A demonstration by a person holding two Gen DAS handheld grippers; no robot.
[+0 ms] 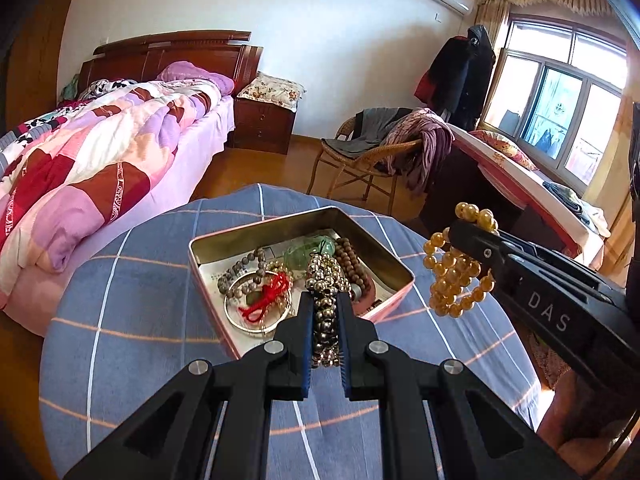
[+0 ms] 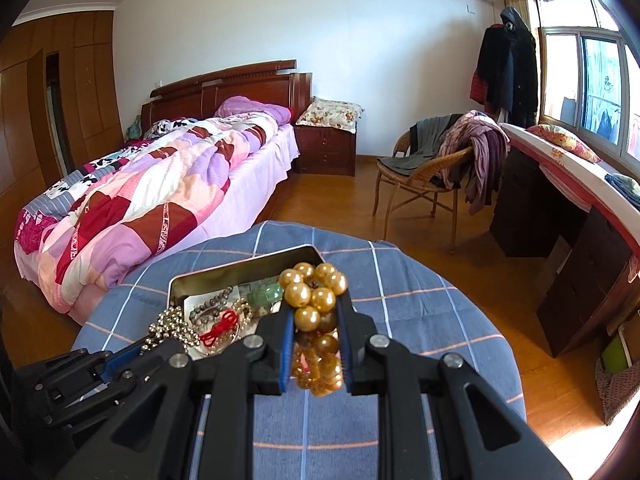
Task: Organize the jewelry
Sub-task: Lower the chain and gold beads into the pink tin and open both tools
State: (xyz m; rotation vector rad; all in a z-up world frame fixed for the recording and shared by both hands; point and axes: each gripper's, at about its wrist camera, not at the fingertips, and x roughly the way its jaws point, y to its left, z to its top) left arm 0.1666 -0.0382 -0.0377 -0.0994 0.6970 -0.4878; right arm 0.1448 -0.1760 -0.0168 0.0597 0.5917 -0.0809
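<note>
Currently both tongs are clamped on jewelry lifted clear of the pink tin box (image 1: 394, 300), which sits open on the round worktop (image 1: 132, 320) draped in a blue checked cloth. The left tongs (image 1: 325, 308) are nearly closed on a bracelet of metallic silver-gold beads (image 1: 325, 292), which runs down between the blue-padded fingers at about 6 o'clock of the box. The right tongs (image 2: 316, 320) are pinched on a multi-strand bracelet of amber-yellow beads (image 2: 314, 292), some beads bunched above the fingertips and more hanging below; in the left wrist view that bundle hangs at about 3 o'clock of the box, outside its rim. Inside the box remain a grey stone bead bracelet (image 1: 244, 270), a thin silver bangle (image 1: 256, 330), a red cord knot (image 1: 268, 294), a green jade-like piece (image 1: 310, 250) and a brown wooden bead strand (image 1: 352, 268), lying mixed over a paper sheet. Judging from this, sorting is at an early stage: two pieces are out and in hand, but neither has a visible resting place, since no second tray or laid-out row shows on the cloth. Most of the heap is untouched and tangled together, so the bulk of the organizing appears left.
</note>
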